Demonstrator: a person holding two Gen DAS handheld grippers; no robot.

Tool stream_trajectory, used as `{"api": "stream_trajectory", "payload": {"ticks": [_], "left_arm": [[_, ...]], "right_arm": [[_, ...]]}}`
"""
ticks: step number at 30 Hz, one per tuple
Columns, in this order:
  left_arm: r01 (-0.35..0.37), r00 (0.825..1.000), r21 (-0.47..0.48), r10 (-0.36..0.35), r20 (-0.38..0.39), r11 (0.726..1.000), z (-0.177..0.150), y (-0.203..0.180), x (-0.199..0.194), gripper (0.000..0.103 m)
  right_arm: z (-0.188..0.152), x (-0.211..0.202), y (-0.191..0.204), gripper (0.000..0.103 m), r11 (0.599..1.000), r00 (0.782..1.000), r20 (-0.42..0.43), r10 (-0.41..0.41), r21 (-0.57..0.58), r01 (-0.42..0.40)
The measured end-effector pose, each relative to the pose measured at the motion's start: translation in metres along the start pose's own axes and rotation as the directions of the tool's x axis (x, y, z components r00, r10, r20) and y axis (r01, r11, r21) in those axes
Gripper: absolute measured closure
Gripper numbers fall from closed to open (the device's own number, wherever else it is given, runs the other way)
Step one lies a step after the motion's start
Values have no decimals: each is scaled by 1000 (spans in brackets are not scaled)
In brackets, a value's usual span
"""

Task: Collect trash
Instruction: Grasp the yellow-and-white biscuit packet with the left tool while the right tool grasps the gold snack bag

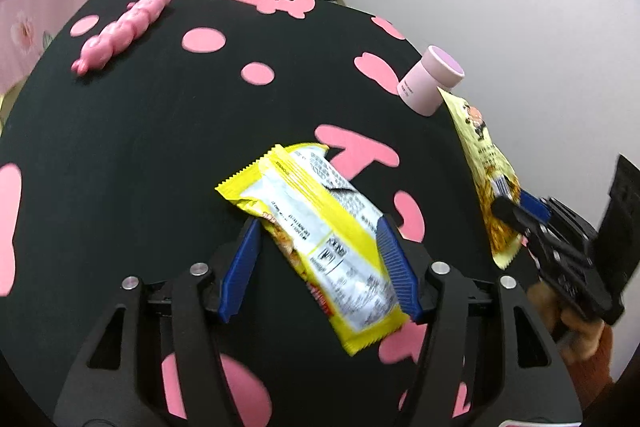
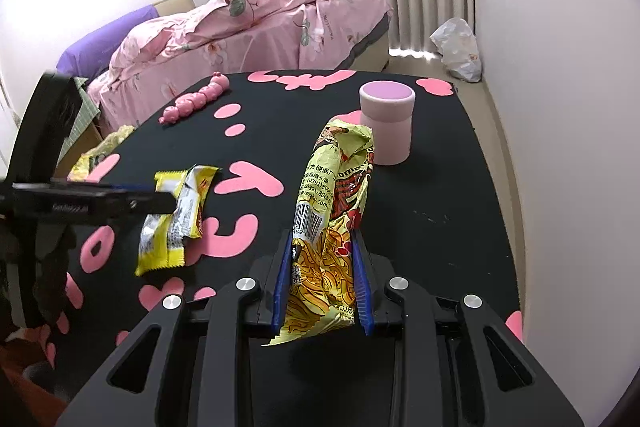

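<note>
My left gripper [image 1: 318, 227] holds a yellow and white snack wrapper [image 1: 320, 227] between its blue pads, lifted above the black table [image 1: 160, 147]; the wrapper also shows in the right wrist view [image 2: 176, 215], with the left gripper [image 2: 160, 201] on it. My right gripper [image 2: 322, 247] is shut on a pale yellow noodle packet [image 2: 332, 195], which stands upright between the pads. The packet shows at the right in the left wrist view [image 1: 486, 167], with the right gripper [image 1: 516, 205] on it.
A pink cylindrical container [image 2: 386, 121] stands on the table beyond the noodle packet. A pink caterpillar toy [image 1: 124, 27] lies at the far left. A bed with a pink cover [image 2: 260, 23] and a white plastic bag [image 2: 458, 49] on the floor lie beyond the table.
</note>
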State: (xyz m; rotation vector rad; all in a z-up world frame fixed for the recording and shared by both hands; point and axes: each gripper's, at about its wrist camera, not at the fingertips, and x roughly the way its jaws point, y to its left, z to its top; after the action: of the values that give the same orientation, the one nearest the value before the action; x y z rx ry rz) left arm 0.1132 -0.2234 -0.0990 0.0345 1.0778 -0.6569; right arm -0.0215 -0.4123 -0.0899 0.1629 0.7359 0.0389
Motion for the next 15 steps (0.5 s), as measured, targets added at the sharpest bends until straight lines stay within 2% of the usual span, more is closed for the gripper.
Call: {"api": "stream_trajectory", "payload": {"ticks": [3,5,7,9,10,11,13,15], "left_arm": [[-76,997,74,76,1,994,0,-17,9,37],[-154,988,156,155,8,976,-5,-31,15,35],[-195,981,187,195,19,963,-9,-37,17,35],[-196,981,167,195,25,966,-10,-34,15,37],[-190,982,156,188,26,969,-11,-33,12,44],[-171,985,141,169,26,975,-11,-30,9,57],[-89,996,109,88,16,990,-12,-27,6,61],[-68,997,103,64,42,992,-16,-26,-4,63]], "right_arm": [[-2,-2,-1,76,999,999,10,-31,-14,31],[-3,-4,-4,76,999,999,18,-38,-6,38],[-4,-6,-8,76,999,999,24,-39,10,39],[-4,-9,-10,76,999,999,30,-42,16,42],[-5,-10,-10,76,999,999,32,-42,16,42],[-5,-12,-9,76,999,998,36,-46,13,45],[-4,-15,-7,76,999,998,44,-49,8,49],[-3,-17,-6,76,999,998,52,-42,8,42]]}}
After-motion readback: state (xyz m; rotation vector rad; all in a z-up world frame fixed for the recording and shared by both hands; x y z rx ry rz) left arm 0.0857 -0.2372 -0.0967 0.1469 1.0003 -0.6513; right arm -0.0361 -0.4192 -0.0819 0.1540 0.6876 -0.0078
